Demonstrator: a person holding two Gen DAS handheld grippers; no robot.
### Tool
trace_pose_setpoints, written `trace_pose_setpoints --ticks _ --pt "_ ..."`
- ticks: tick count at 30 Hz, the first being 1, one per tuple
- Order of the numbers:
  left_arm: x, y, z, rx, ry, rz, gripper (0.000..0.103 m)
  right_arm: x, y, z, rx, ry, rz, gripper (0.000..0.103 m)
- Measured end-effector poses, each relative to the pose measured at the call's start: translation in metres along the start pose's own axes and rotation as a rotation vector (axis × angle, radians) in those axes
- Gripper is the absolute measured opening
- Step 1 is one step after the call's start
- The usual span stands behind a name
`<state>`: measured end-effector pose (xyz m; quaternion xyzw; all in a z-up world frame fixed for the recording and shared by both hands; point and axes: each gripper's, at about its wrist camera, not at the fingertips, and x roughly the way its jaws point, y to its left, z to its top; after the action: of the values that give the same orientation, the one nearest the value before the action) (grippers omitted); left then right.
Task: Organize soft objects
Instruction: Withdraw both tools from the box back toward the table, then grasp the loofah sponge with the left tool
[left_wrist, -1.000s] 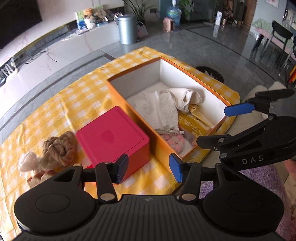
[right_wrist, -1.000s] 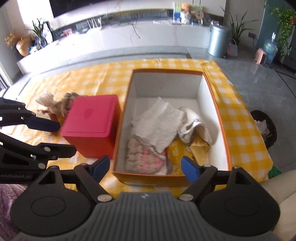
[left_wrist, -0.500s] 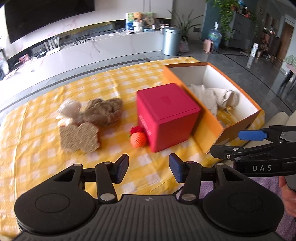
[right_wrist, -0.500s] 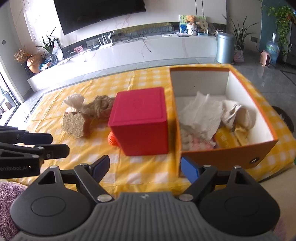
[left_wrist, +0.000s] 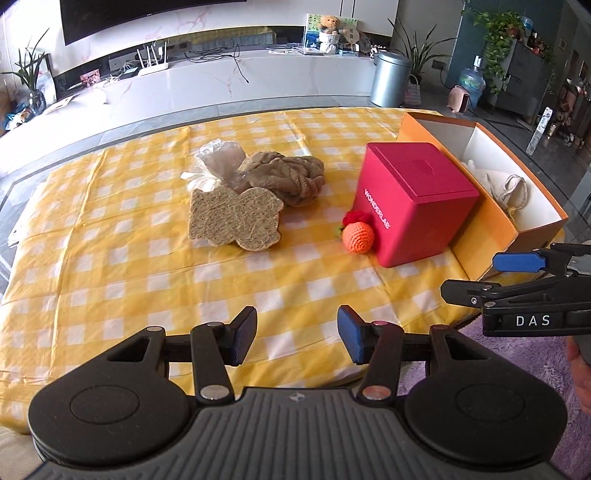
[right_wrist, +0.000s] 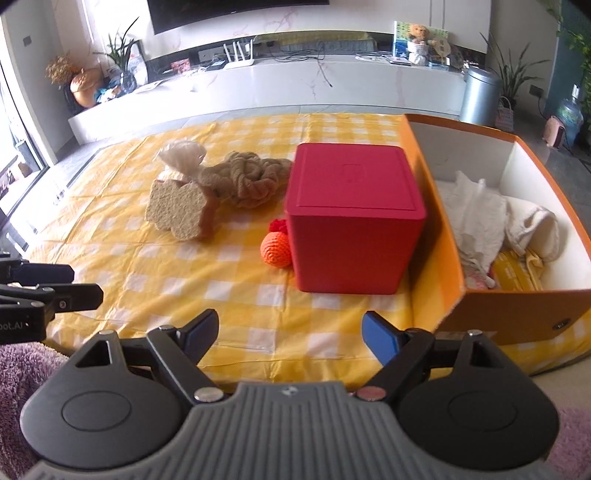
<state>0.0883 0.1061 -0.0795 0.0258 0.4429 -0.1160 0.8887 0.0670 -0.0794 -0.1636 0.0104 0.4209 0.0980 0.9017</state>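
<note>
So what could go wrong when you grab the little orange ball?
The crocheted orange ball sits tight against the red box, so a tool finger may hit the box and shove it. Being round, the ball could roll off across the tablecloth. Both tools, left and right, are open and empty.

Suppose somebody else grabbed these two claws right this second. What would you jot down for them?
Left claw: open, empty, low over the table's near edge.
Right claw: open, empty, beside it.
Orange box: already holds white cloths, plus yellow and pink pieces.
On the tablecloth: loofah pad, brown plush, a clear bag behind them, and an orange knit ball against the red box.
Left to do: probably move those into the orange box.
</note>
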Motion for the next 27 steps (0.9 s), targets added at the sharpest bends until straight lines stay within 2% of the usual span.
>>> trace_pose_setpoints --ticks 3,6,9,14,17,20,23,27 --pt "0.003 0.01 -0.001 0.005 -0.001 0.001 0.06 0.01 0.011 0.003 -0.035 0.011 0.007 0.084" --pt "0.008 0.018 0.0 0.027 -0.005 -0.005 0.06 0.019 0.021 0.006 -0.079 0.017 0.009 0.091" --pt "0.011 0.024 0.001 0.062 -0.01 -0.015 0.06 0.028 0.029 0.01 -0.131 0.024 0.013 0.091" --pt "0.021 0.031 0.008 0.123 -0.021 -0.024 0.06 0.035 0.043 0.017 -0.228 0.0 0.052 0.086" --pt "0.03 0.036 0.014 0.162 -0.028 -0.035 0.06 0.043 0.055 0.025 -0.3 0.004 0.068 0.072" --pt "0.039 0.036 0.021 0.258 -0.028 -0.049 0.06 0.054 0.068 0.035 -0.399 0.018 0.067 0.071" --pt "0.048 0.037 0.028 0.345 -0.038 -0.051 0.067 0.063 0.074 0.049 -0.477 0.027 0.067 0.071" --pt "0.066 0.047 0.04 0.377 -0.052 -0.042 0.074 0.08 0.077 0.069 -0.503 0.043 0.069 0.071"
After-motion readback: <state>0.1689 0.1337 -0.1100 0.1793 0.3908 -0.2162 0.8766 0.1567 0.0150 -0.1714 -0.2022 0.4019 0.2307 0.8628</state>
